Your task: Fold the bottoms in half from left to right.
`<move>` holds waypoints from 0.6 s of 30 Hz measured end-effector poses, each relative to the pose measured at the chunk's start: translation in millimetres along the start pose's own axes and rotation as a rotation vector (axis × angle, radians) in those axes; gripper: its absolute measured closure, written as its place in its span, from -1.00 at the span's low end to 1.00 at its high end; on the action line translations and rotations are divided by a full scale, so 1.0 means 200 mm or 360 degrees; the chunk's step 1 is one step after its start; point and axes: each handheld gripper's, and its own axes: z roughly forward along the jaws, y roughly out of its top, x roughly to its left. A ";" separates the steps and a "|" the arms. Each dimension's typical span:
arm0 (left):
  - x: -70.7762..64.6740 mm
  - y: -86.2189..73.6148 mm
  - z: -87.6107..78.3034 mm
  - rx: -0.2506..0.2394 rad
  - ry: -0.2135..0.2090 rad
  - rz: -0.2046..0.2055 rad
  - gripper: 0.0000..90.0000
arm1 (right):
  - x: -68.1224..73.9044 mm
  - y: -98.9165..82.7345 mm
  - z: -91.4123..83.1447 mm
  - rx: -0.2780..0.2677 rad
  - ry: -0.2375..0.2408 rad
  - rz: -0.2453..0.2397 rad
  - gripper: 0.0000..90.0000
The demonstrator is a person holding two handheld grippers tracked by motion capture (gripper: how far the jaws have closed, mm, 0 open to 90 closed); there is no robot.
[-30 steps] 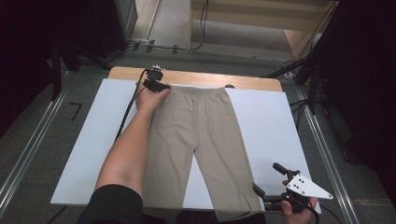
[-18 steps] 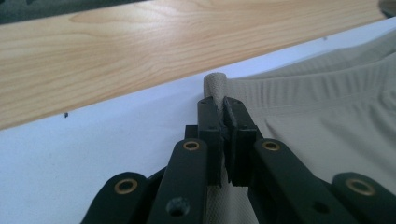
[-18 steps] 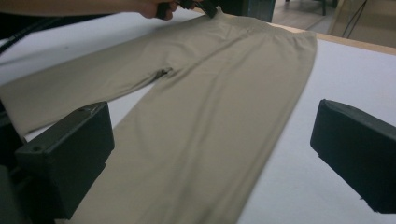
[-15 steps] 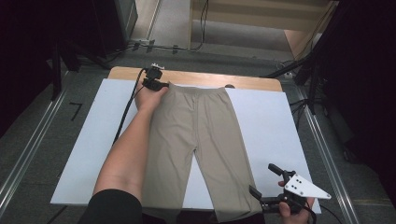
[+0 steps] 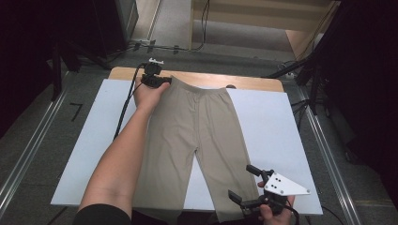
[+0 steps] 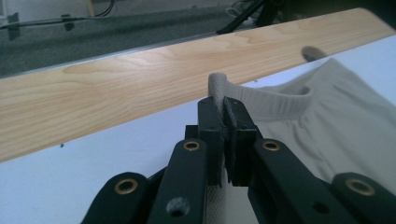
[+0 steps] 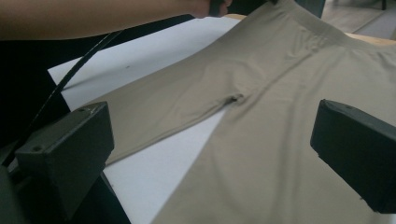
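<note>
Two grippers at work on one pair of beige trousers [image 5: 197,131], spread flat on a white sheet [image 5: 267,122] over a wooden table [image 5: 206,78], waist to the far edge, legs toward the person. Left side: left gripper [image 5: 157,80] at the far left corner of the waist, jaws pinched together on the waistband [image 6: 261,100]; the left gripper view shows a ribbed fold of it standing up between the pads. Left forearm [image 5: 122,159] lies along the left trouser leg. Centre: fabric smooth, few wrinkles, crotch seam [image 7: 232,99] flat. Right side: right gripper [image 5: 248,186] low at the near end of the right leg, jaws wide apart, nothing between them; whether it touches the cloth cannot be told. Handling, by judgement: thin, soft, stretchy knit, light, limp; will sag and drape when lifted, may slide on the sheet. Best holds look like the thicker elastic waistband and the leg hem, pinching a full fold rather than a single layer.
</note>
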 end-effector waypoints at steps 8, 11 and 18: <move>-0.04 0.02 -0.11 -0.0046 -0.0067 0.0085 0.94 | 0.13 0.06 0.18 0.0071 0.0079 -0.0047 -1.00; -0.05 0.02 -0.12 -0.0050 -0.0071 0.0100 0.94 | 0.18 0.07 0.23 0.0097 0.0085 -0.0069 -1.00; -0.09 -0.01 -0.12 -0.0032 -0.0073 0.0119 0.94 | 0.37 0.09 0.41 0.0189 -0.0014 -0.0133 -0.59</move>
